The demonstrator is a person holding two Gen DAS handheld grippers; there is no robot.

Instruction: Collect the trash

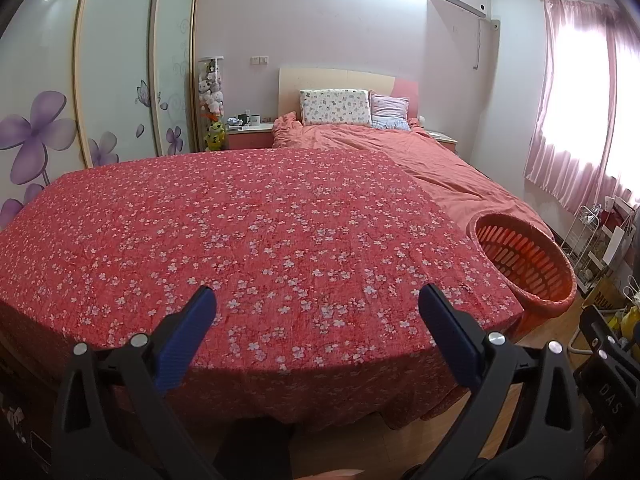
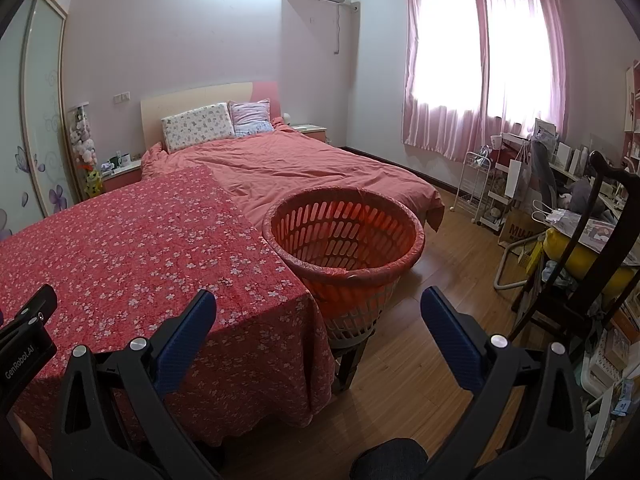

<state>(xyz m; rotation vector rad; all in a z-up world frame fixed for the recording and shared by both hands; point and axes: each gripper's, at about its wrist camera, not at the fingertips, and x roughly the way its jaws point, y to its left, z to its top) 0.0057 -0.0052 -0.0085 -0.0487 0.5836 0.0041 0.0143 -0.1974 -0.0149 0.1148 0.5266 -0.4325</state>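
My left gripper (image 1: 318, 300) is open and empty, held over the near edge of a table under a red flowered cloth (image 1: 240, 240). My right gripper (image 2: 318, 300) is open and empty, held above the cloth's right corner (image 2: 160, 248) and the wooden floor. An orange slatted basket (image 2: 344, 236) lined with a red bag stands on a low stool just right of the table; it also shows in the left wrist view (image 1: 524, 260). No trash shows on the cloth. I cannot see the basket's bottom.
A bed with a salmon cover (image 2: 304, 172) and pillows lies behind the table. A wardrobe with purple flowers (image 1: 48, 136) is at left. A dark wooden chair (image 2: 592, 264), a white wire rack (image 2: 476, 184) and cluttered shelves stand at right under pink curtains.
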